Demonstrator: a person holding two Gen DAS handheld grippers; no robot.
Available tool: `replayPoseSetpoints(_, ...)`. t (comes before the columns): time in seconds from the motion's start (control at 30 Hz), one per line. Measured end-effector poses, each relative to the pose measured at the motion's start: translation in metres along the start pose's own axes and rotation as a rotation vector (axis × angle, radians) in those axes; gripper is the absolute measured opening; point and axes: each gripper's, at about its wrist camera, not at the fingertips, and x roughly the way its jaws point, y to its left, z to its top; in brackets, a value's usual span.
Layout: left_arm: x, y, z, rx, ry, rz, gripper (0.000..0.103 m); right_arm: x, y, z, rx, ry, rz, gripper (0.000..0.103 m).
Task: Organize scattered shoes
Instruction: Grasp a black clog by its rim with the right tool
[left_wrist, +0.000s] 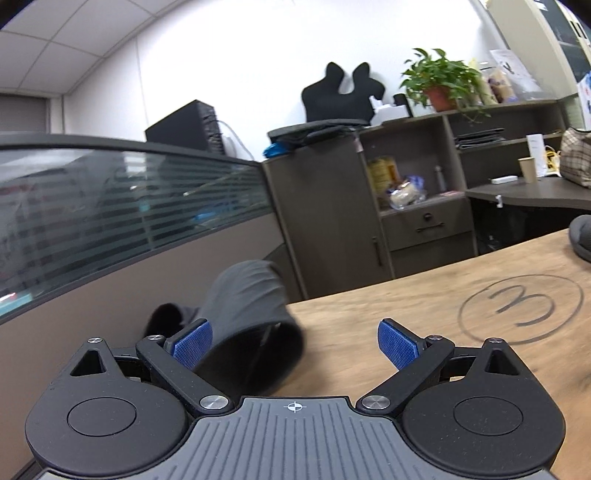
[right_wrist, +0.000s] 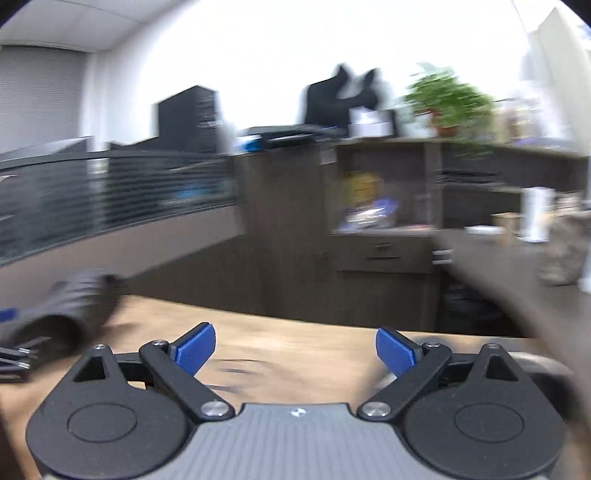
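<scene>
Our left gripper (left_wrist: 294, 345) has its blue-padded fingers spread wide and holds nothing. A dark grey soft slipper with a black opening (left_wrist: 251, 325) lies at the near left corner of the wood-grain table (left_wrist: 406, 314), its toe hanging past the left edge. The slipper sits just beside the left pad, not between the fingers, so we judge it is lined up for a grasp at the heel opening, where the rim gives the pads something to bite.

A second grey shoe (left_wrist: 580, 238) shows only as a rounded toe at the table's far right edge, well apart from the first, with a hand-drawn circled numeral (left_wrist: 522, 304) between them, possibly a marked spot for the pair.

Our right gripper (right_wrist: 295, 349) also has its fingers apart and empty. Its view is badly smeared; the dark ribbed shape (right_wrist: 70, 314) at the left is probably the same slipper.
</scene>
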Motion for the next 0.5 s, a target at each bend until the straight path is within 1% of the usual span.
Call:
replayPoseSetpoints(0.07, -0.002, 0.009, -0.005, 0.011, 0.012, 0.013, 0.098, 0.029, 0.028, 0.002, -0.006, 0.028, 0.096, 0.096)
replayPoseSetpoints(0.27, -0.001, 0.027, -0.02, 0.031, 0.064, 0.005, 0.098, 0.099, 0.107, 0.007, -0.07, 0.114, 0.282, 0.093)
replayPoseSetpoints(0.37, 0.0, 0.031, -0.028, 0.056, 0.064, 0.01, 0.101, 0.133, 0.141, 0.007, -0.064, 0.165, 0.304, 0.093)
replayPoseSetpoints(0.4, 0.0, 0.032, -0.031, 0.066, 0.063, 0.012, 0.101, 0.141, 0.15, 0.007, -0.062, 0.179, 0.31, 0.091)
replayPoseSetpoints(0.47, -0.001, 0.033, -0.033, 0.075, 0.057, 0.003, 0.102, 0.162, 0.167, 0.005, -0.052, 0.228, 0.359, 0.087)
replayPoseSetpoints(0.5, -0.001, 0.034, -0.033, 0.072, 0.053, -0.004, 0.102, 0.167, 0.171, 0.004, -0.049, 0.238, 0.37, 0.086)
